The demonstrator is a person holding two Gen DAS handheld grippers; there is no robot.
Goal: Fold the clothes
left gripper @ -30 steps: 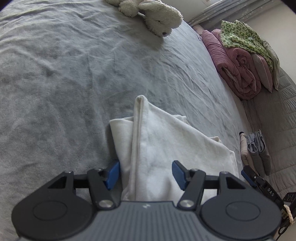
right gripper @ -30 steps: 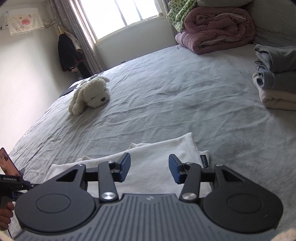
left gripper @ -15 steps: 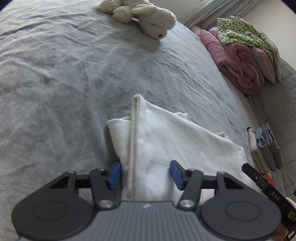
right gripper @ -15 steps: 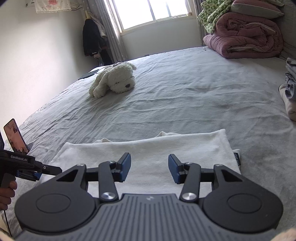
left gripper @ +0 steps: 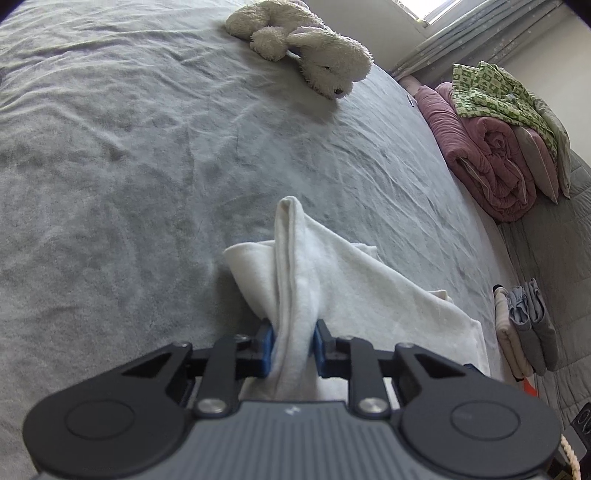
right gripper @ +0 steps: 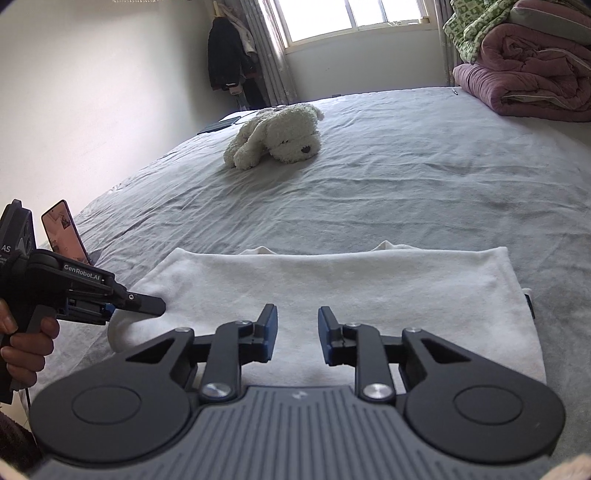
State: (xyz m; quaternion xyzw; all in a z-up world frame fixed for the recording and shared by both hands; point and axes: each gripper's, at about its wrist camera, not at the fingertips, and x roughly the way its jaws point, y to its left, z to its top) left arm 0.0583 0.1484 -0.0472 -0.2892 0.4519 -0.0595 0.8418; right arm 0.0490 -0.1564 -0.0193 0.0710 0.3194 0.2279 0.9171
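A white folded garment (left gripper: pixel 354 280) lies on the grey bed (left gripper: pixel 110 184). My left gripper (left gripper: pixel 293 349) is shut on a bunched edge of it at its left end, and the pinched fold stands up between the blue pads. In the right wrist view the garment (right gripper: pixel 369 280) lies flat as a wide rectangle. My right gripper (right gripper: pixel 297 334) is open above its near edge, with nothing between the pads. The left gripper (right gripper: pixel 147 304) shows there at the garment's left corner.
A white plush dog (right gripper: pixel 280 134) lies further up the bed. A rolled pink quilt with a green patterned cloth (left gripper: pixel 495 147) sits at the bed's right side. A small stack of folded clothes (left gripper: pixel 524 332) stands at the right edge. A window (right gripper: pixel 354 14) is behind.
My left gripper has closed on the garment's edge; it was open before. My right gripper has swung left and lower over the garment and stays open.
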